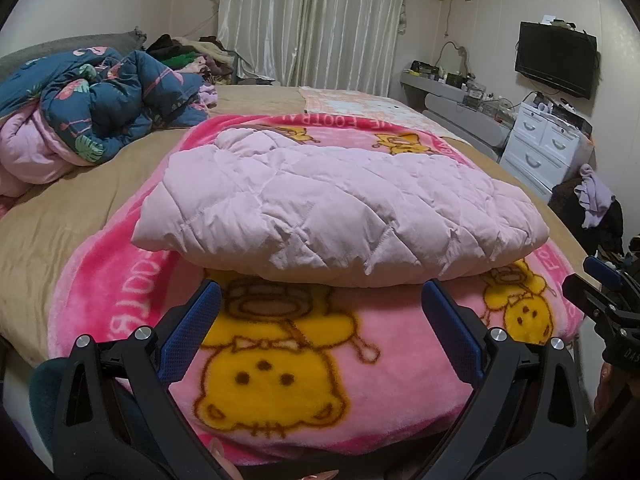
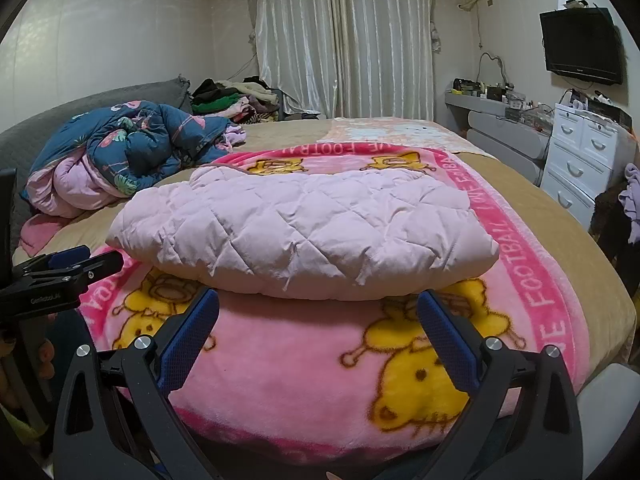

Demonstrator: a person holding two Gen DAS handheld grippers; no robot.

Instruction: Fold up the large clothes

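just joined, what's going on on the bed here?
A person holds two hand-held grippers over a bed. A pale pink quilted jacket lies folded into a compact bundle on a pink cartoon-print blanket. The left hand-held gripper and right hand-held gripper both hover open just short of the jacket's near edge, gripping nothing. A crumpled blue floral garment sits unfolded further back on the bed.
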